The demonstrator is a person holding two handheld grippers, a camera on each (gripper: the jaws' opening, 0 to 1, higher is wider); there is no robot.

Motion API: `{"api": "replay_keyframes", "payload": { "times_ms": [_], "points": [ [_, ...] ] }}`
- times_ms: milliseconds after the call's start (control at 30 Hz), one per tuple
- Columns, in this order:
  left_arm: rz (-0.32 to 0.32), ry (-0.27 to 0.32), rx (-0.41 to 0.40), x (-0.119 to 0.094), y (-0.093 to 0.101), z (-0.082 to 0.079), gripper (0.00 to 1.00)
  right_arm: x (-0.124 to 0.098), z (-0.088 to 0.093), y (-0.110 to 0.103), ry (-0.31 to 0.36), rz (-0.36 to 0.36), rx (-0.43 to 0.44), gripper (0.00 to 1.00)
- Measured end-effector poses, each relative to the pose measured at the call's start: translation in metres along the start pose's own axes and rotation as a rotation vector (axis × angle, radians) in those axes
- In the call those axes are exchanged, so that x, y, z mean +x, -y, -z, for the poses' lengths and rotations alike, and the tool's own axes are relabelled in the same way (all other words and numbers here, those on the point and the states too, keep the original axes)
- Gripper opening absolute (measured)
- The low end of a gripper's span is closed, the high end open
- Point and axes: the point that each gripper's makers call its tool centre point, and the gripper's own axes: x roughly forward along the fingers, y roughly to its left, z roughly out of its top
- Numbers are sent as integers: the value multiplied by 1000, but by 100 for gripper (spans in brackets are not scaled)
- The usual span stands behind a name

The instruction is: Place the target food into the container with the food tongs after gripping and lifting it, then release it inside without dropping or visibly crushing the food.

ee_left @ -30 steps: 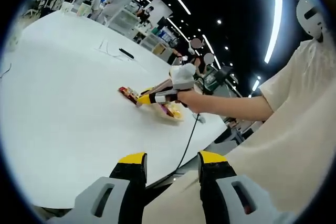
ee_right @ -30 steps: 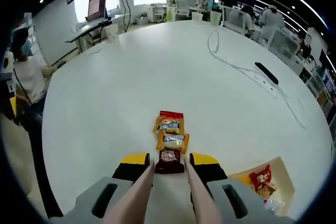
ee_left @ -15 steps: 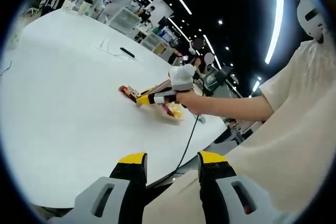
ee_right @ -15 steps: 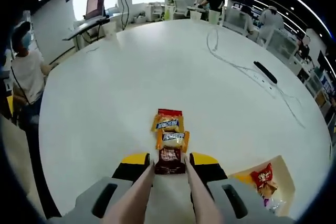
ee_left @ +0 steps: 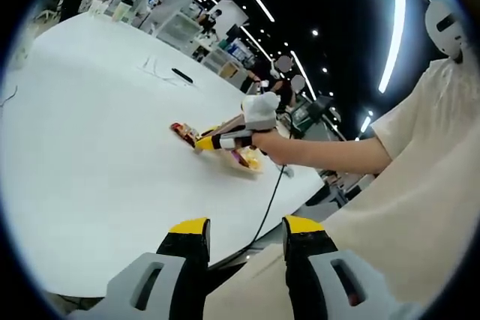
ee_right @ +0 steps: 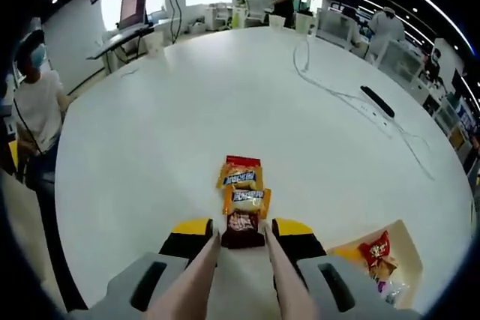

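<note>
Right claw point(ee_right: 242, 234), holding pinkish tongs point(ee_right: 196, 279), tips flanking dark-red snack packet point(ee_right: 241, 227) dead ahead; beige container point(ee_right: 409, 249) lower right. Left claw point(ee_left: 244, 230) wide, idle.

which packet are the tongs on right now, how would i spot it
On the round white table, three snack packets lie in a short row just ahead of the right gripper. The dark brown packet is nearest, between the tongs; its two neighbours are yellow-orange.

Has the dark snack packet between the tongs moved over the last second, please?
No. The dark snack packet keeps touching the orange packet on the table, tongs around it.
</note>
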Motion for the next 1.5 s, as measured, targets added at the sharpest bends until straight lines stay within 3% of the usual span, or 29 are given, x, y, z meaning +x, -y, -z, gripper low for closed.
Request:
{"api": "replay_keyframes", "payload": {
  "times_ms": [633,1100,1500],
  "points": [
    [-3,7,-4,-1,-2,-1,38,4,-4,-2,3,-8,9,28],
    [-3,10,-8,-1,-1,-3,38,4,-2,-3,-3,-12,106,22],
    [-2,13,-6,-2,-1,-4,38,1,-3,-5,8,-11,101,21]
  ]
}}
